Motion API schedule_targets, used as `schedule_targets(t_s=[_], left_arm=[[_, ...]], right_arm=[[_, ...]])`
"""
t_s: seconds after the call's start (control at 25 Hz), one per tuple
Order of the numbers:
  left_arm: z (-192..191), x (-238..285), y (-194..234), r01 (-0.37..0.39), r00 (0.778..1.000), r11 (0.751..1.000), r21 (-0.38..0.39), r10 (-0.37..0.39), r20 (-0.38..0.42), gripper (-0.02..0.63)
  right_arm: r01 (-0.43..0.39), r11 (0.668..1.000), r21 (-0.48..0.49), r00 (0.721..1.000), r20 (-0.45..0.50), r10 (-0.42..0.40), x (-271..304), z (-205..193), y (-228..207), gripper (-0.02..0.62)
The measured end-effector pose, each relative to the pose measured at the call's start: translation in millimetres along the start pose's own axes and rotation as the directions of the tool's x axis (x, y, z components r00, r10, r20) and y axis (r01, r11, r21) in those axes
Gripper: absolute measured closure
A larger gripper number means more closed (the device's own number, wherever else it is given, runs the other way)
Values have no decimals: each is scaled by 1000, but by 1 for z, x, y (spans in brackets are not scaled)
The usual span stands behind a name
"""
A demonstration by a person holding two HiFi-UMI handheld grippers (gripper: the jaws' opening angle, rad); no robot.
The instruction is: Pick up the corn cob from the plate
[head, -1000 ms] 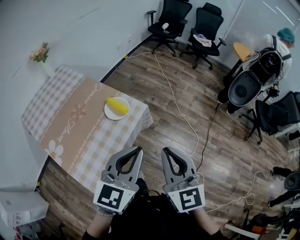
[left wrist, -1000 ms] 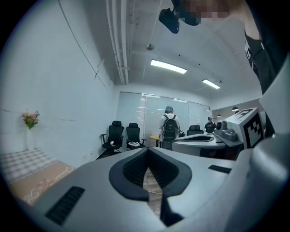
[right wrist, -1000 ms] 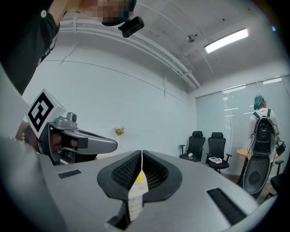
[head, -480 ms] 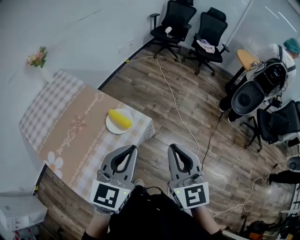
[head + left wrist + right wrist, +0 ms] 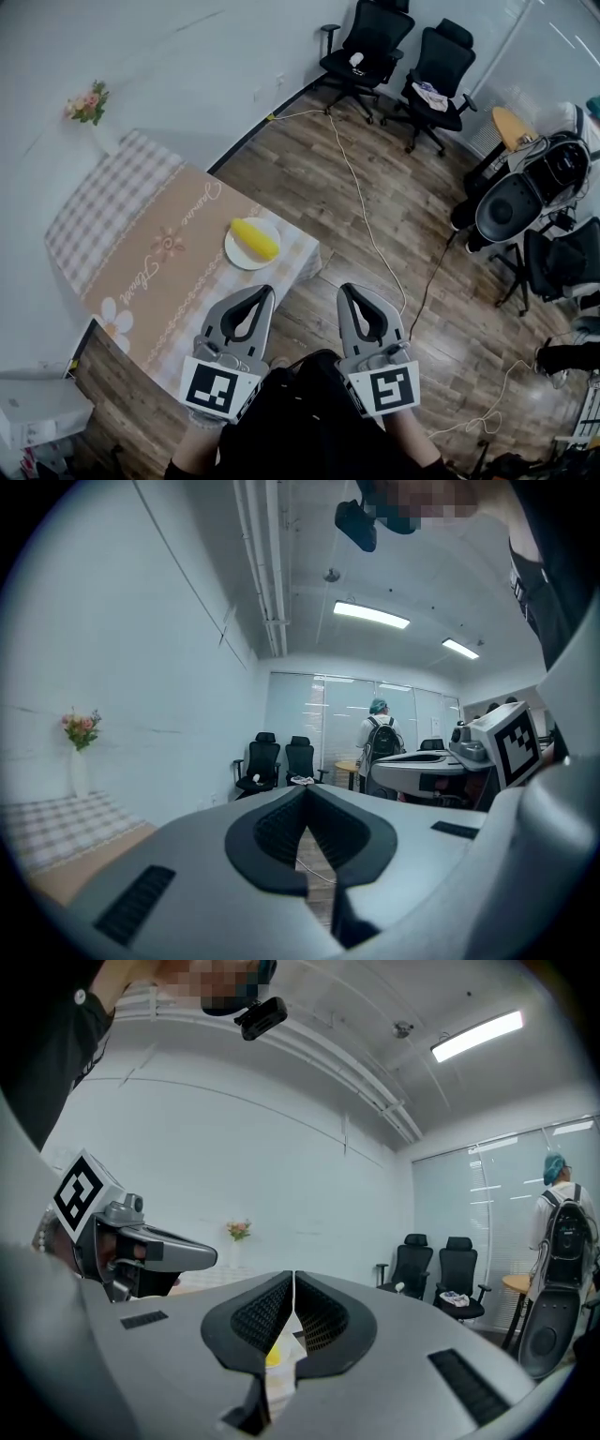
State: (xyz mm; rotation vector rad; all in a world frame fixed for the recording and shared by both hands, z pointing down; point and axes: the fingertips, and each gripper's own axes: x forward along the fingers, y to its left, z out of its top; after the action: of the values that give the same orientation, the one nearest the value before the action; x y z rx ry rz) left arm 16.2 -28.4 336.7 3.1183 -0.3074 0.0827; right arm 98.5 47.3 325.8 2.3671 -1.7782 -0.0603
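Note:
A yellow corn cob (image 5: 255,239) lies on a white plate (image 5: 234,259) near the right corner of a table with a checked cloth (image 5: 112,211). My left gripper (image 5: 265,292) and right gripper (image 5: 347,291) are held side by side, level, just short of the table's near edge. Both are shut with nothing between the jaws. In the left gripper view the left gripper (image 5: 307,789) points at the room beyond. In the right gripper view a sliver of the corn cob (image 5: 274,1357) shows below the right gripper (image 5: 294,1276).
A vase of flowers (image 5: 87,103) stands at the table's far corner. Two black office chairs (image 5: 403,56) are at the back wall, a cable (image 5: 370,234) runs across the wooden floor, and a person with a backpack (image 5: 380,738) stands at the far right.
In the head view the table and plate have drifted right and nearer to the grippers. Both grippers stay shut and side by side.

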Motion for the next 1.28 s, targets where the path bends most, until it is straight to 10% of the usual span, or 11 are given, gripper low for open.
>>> schedule_targets(t_s=[0.6,1.28], left_arm=[[-4,11,31,-152,988,988,-21,152,-26,592],[-32,76,90,-399,907,916,-42,387,-166,592]], right_arm=[[-136,991,10,991,0,136,42,-7,-1,552],[-374,928,8,923,-95,373,133,-31,-35,552]])
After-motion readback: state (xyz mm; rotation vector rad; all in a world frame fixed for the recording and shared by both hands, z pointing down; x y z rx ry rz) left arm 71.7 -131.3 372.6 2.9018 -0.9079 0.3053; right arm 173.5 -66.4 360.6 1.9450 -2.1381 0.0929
